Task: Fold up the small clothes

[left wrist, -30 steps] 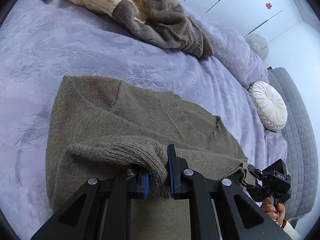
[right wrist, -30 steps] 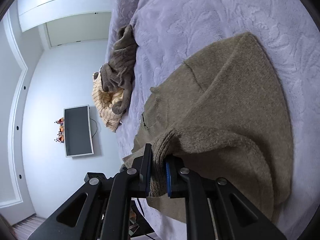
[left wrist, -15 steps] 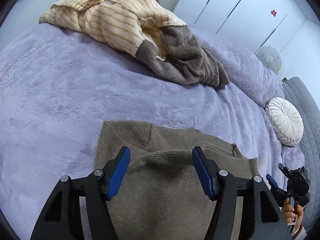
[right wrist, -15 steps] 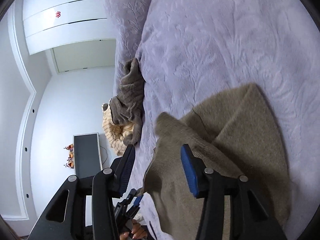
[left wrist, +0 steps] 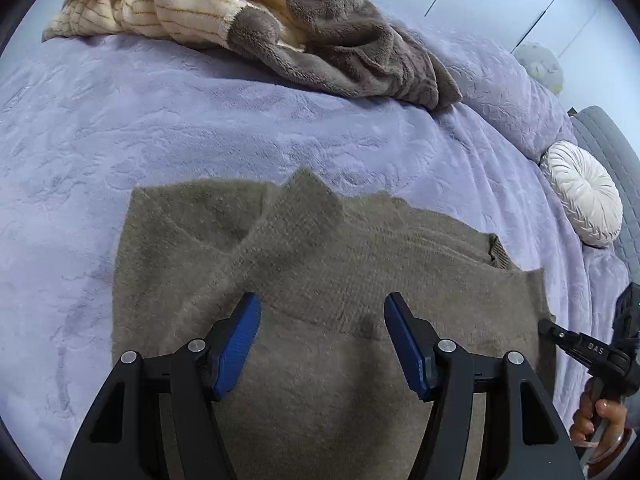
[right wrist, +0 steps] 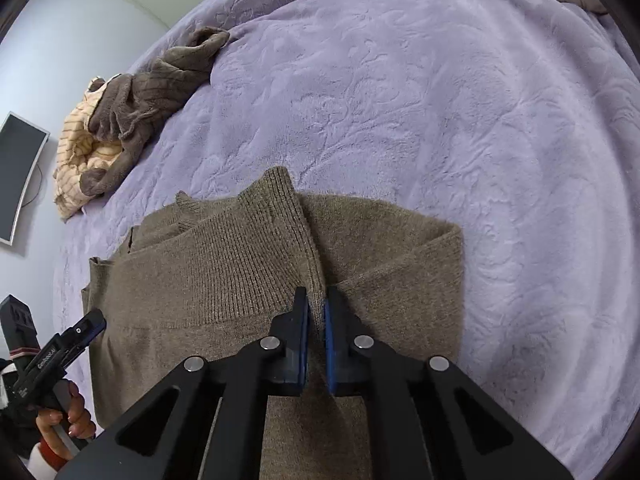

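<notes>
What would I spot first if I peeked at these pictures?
The brown sweater lying folded on the purple blanket. The left gripper hangs open over it, while the right gripper is shut on a ridge of it. A striped fluffy heap sits behind.

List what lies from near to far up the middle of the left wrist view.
left gripper → olive sweater → purple bedspread → striped cream and brown fleece garment

Count: one olive knit sweater (left wrist: 328, 280), one striped fleece garment (left wrist: 248, 20), two round cushions (left wrist: 584, 192), one wall TV (right wrist: 18, 176).
</notes>
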Motion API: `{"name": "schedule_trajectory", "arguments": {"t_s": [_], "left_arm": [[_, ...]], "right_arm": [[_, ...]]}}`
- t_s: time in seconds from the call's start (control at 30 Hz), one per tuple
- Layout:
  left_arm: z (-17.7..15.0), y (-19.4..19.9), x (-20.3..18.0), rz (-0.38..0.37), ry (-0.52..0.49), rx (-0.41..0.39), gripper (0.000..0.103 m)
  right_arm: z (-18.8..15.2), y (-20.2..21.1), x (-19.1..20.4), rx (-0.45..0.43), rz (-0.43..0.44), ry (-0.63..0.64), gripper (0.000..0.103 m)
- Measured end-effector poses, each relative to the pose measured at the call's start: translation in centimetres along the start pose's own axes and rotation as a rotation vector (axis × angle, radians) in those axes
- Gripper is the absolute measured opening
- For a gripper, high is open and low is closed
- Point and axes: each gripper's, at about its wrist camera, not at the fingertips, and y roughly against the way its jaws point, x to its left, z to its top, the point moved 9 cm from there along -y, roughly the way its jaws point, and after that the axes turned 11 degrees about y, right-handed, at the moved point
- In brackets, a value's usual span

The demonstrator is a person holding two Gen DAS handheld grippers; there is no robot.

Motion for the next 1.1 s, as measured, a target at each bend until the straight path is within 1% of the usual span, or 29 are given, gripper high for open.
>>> {"name": "schedule_trajectory", "arguments": {"t_s": [0.03, 0.1, 0.13, 0.2, 0.23, 0.27, 0.3, 0.37, 0.4, 0.43, 0.47, 0.5, 0.57, 0.6, 0.7, 0.73, 0.83, 0.9, 0.93, 0.97, 1.0, 1.03, 1.07, 1.1], "left_arm": [[0.4, -0.1, 0.5, 0.018, 0.0, -0.009, 0.065], [0.8, -0.8, 1.5, 0.023, 0.013, 0.012, 0.065], [0.8, -1.0, 1.8, 0.023, 0.018, 0.019, 0.065], [0.7, -0.7, 1.8, 0.031, 0.004, 0.022, 0.065], [0.5, -0.3, 1.8, 0.044, -0.009, 0.023, 0.065], [0.3, 0.2, 1.7, 0.058, -0.029, 0.024, 0.065], [0.1, 0.6, 1.7, 0.068, -0.044, 0.026, 0.065], [-0.4, 1.5, 2.3, 0.095, -0.059, 0.033, 0.065], [-0.8, 2.1, 2.7, 0.1, -0.054, 0.042, 0.065], [-1.2, 2.7, 3.2, 0.098, -0.045, 0.05, 0.065], [-1.8, 3.4, 3.7, 0.098, -0.03, 0.06, 0.065], [-2.4, 4.2, 4.4, 0.099, -0.015, 0.07, 0.065], [-3.6, 5.7, 5.5, 0.098, 0.01, 0.089, 0.065], [-4.1, 6.3, 5.9, 0.095, 0.021, 0.097, 0.065], [-5.7, 8.1, 7.2, 0.068, 0.048, 0.124, 0.065], [-6.2, 8.6, 7.7, 0.059, 0.058, 0.13, 0.065], [-7.4, 9.2, 8.8, 0.036, 0.08, 0.151, 0.065], [-8.2, 9.1, 9.3, 0.01, 0.083, 0.174, 0.065], [-8.5, 9.0, 9.6, 0.004, 0.076, 0.188, 0.065], [-8.9, 8.9, 9.8, -0.004, 0.07, 0.2, 0.065], [-9.3, 8.7, 10.0, -0.022, 0.063, 0.215, 0.065], [-9.6, 8.4, 10.1, -0.035, 0.058, 0.23, 0.065], [-10.0, 8.2, 10.3, -0.048, 0.052, 0.25, 0.065], [-10.3, 8.0, 10.4, -0.065, 0.047, 0.269, 0.065]], "right_arm": [[0.3, 0.6, 0.1, -0.014, -0.016, 0.027, 0.007], [0.7, 1.6, 0.2, -0.027, -0.059, 0.077, 0.007], [0.7, 1.4, -0.1, -0.018, -0.083, 0.094, 0.007], [0.2, 0.6, -1.3, 0.023, -0.13, 0.076, 0.007], [0.0, -0.1, -2.2, 0.036, -0.136, 0.047, 0.005], [-0.2, 0.0, -2.8, 0.032, -0.124, 0.014, 0.003], [-0.3, 0.1, -3.1, 0.02, -0.105, -0.017, 0.003], [-0.6, 1.0, -3.1, -0.002, -0.075, -0.05, 0.009], [-0.9, 1.4, -3.1, -0.005, -0.07, -0.055, 0.01], [-1.3, 2.1, -3.1, -0.009, -0.062, -0.063, 0.013], [-1.8, 2.6, -3.1, -0.012, -0.051, -0.067, 0.019], [-2.4, 3.4, -2.9, -0.017, -0.03, -0.072, 0.023], [-3.7, 4.9, -2.1, -0.023, 0.013, -0.083, 0.046], [-4.5, 5.7, -1.3, -0.03, 0.05, -0.09, 0.048], [-6.8, 7.7, 1.6, -0.033, 0.188, -0.092, 0.048], [-7.9, 8.2, 3.1, -0.022, 0.249, -0.088, 0.048], [-10.6, 7.8, 7.6, 0.037, 0.385, -0.086, 0.048], [-13.1, 6.6, 11.0, 0.101, 0.463, -0.087, 0.048], [-14.5, 5.7, 12.8, 0.133, 0.485, -0.085, 0.048], [-15.4, 5.0, 13.8, 0.154, 0.486, -0.086, 0.048], [-16.5, 4.0, 15.1, 0.184, 0.492, -0.101, 0.048], [-17.6, 3.1, 16.5, 0.208, 0.521, -0.131, 0.048], [-18.3, 2.4, 17.6, 0.216, 0.542, -0.161, 0.048], [-18.9, 1.6, 18.4, 0.218, 0.543, -0.192, 0.048]]}}
